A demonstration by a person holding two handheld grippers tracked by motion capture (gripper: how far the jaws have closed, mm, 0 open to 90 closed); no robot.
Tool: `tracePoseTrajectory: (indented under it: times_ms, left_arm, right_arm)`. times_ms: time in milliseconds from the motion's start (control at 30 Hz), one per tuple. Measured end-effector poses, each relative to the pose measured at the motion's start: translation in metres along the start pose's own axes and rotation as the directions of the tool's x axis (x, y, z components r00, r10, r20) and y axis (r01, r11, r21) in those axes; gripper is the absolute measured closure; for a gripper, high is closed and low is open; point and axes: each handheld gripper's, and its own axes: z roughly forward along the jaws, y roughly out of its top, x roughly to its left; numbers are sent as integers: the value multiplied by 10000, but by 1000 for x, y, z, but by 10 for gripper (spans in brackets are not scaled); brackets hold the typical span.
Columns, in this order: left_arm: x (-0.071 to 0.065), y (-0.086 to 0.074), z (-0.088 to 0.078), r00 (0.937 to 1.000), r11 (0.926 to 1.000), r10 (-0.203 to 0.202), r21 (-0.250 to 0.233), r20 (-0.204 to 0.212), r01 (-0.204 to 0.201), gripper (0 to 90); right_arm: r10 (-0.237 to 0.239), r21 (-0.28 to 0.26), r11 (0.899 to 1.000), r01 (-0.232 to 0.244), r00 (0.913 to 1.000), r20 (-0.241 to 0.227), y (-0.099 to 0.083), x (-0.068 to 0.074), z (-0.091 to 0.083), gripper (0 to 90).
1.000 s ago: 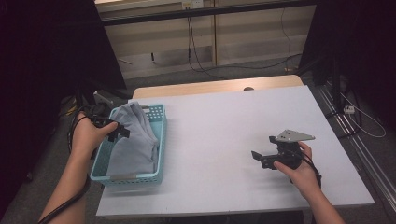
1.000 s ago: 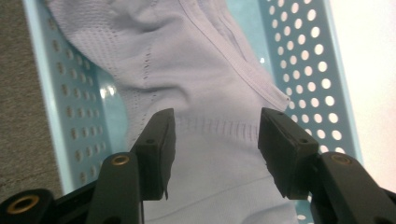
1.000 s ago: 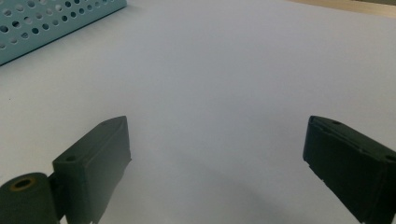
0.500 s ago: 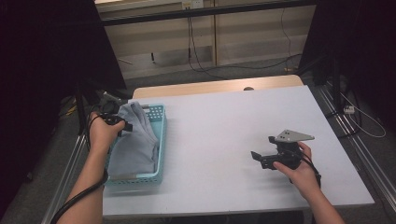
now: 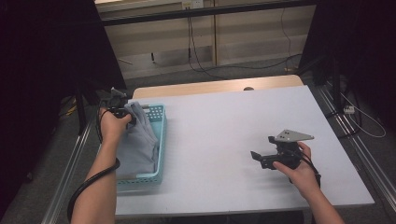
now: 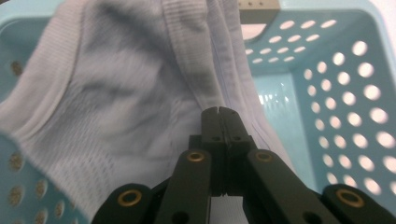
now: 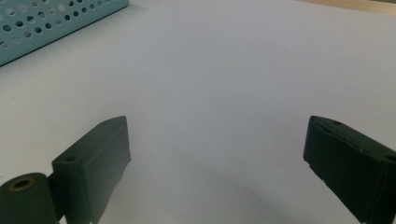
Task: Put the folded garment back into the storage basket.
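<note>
Gripping: left claw (image 6: 219, 112) has its jaws pressed together on a fold of the pale grey knitted cloth garment (image 6: 116, 107), near its seam; the jaws have just been closing, and the cloth sits between the tips.
Garment place: it lies heaped in the light turquoise perforated plastic basket (image 5: 159, 140) at the left edge of the white counter (image 5: 224, 140), its upper end draped up toward the basket's far end.
Right claw (image 7: 217, 154): jaws spread wide with nothing between them, hovering low over bare counter, well apart from the basket.
Step in hand, as I judge it: lifting the garment out of the basket.
Doing it well: raise straight up until the hanging cloth clears the rim, then carry it toward the middle of the counter; the pinch looks thin, near one seam, so a slow pull should keep it from slipping.
Snag risk: cloth may drag on the basket's wall and tip or slide the light basket; the idle claw could steady the rim.
Edges: the basket sits close to the counter's left and near edges, so any pull leftward risks taking it off.
Open room: the broad middle and far stretch of the counter is bare, good for spreading the garment.
</note>
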Motion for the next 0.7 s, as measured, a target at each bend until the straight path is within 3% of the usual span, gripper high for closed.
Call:
tracePoseTrajectory:
  times_ms: [300, 500, 700]
  left_arm:
    - [-9, 1, 31, 9996, 9996, 247, 171, -127, -245, 900]
    - [-14, -11, 54, 9994, 9982, 283, 525, 214, -294, 900]
    - [-14, -11, 48, 9990, 9989, 354, 304, 273, -362, 900]
  right_arm:
    - [15, -33, 10000, -15, 10000, 74, 1, -2, 0, 66]
    - [-1, -7, 10000, 1, 10000, 95, 1, -1, 0, 66]
    - [-31, -46, 10000, 32, 10000, 85, 1, 0, 0, 66]
